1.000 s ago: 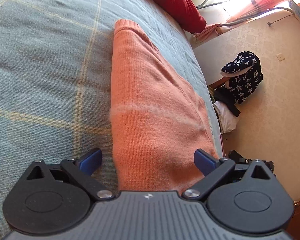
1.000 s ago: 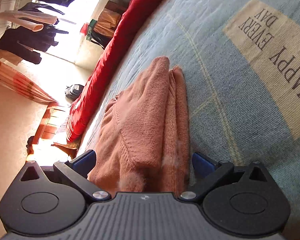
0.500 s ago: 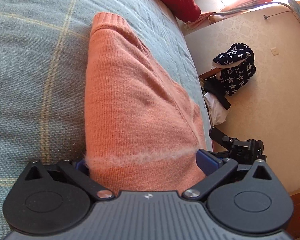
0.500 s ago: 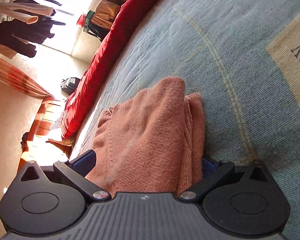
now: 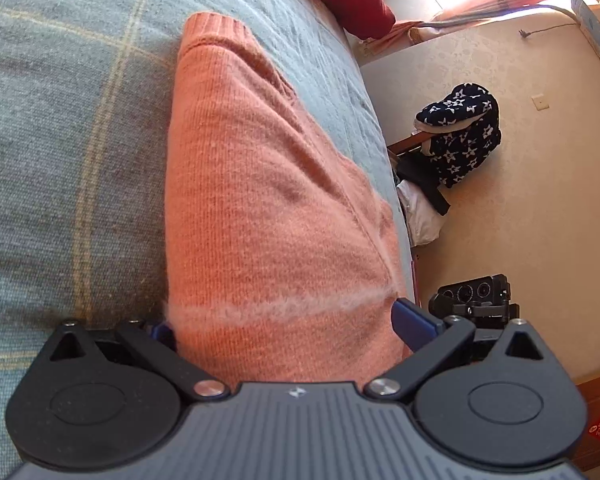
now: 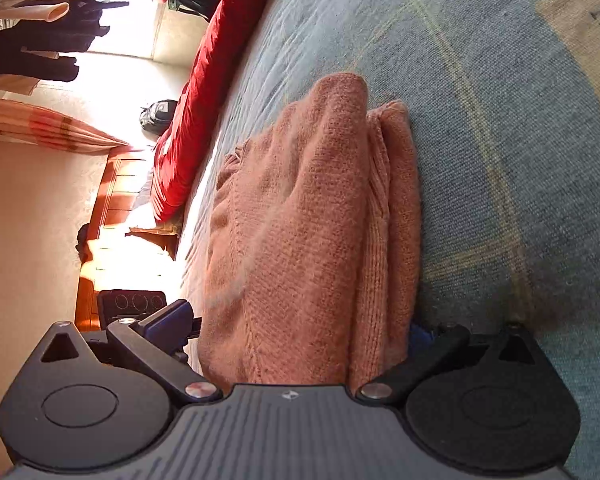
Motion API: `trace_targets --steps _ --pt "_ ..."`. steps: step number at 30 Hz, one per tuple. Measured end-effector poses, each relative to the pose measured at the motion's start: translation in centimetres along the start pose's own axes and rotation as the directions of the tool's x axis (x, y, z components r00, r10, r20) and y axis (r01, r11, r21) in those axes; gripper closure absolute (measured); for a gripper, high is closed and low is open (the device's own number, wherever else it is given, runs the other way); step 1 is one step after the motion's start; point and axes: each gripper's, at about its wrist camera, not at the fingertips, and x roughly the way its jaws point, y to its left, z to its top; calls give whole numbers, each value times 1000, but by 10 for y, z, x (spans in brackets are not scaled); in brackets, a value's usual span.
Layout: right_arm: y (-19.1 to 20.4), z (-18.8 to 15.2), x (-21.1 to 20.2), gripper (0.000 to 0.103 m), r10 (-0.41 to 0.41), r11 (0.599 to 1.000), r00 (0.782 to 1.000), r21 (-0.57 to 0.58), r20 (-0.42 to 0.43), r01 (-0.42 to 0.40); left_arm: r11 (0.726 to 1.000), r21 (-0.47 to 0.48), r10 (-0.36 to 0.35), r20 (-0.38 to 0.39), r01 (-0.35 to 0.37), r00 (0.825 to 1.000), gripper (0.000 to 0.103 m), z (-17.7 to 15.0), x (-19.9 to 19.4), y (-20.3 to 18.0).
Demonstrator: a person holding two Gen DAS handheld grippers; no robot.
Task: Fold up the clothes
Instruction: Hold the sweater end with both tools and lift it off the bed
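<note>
Straddling opposite ends of the folded orange sweater [image 5: 268, 200] lying on the blue bedspread [image 5: 60, 120], left gripper [image 5: 284, 326] and right gripper [image 6: 300, 326] both spread wide, unclamped; likely needing closure next, then lifting for the final fold.

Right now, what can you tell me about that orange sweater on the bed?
The orange sweater is a fuzzy knit with a ribbed edge at its far end. It lies folded into a long narrow bundle, several layers stacked, on the blue-grey plaid bedspread. Each end sits between open fingers: the left tool at one, the right tool at the other.
</note>
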Motion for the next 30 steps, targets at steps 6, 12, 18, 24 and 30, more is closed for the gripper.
trace_targets --steps 6,12,18,24,30 --pt "-11 4 -8 0 111 993 993 -25 -41 -113 999 22 -40 -8 40 999 4 -1 -3 10" --pt "-4 4 -7 0 67 995 997 -66 -35 -69 999 48 -19 -16 20 1000 5 2 1 9" --pt "-6 8 -7 1 82 993 994 -84 -66 -88 996 84 -25 -11 26 1000 7 -2 -4 14" --pt "-20 5 -15 40 52 995 998 -82 -29 -54 996 84 -10 -4 11 1000 25 0 -7 20" --pt "-23 2 -15 45 59 995 998 -79 5 -59 997 79 -7 9 6 1000 29 1 -7 22"
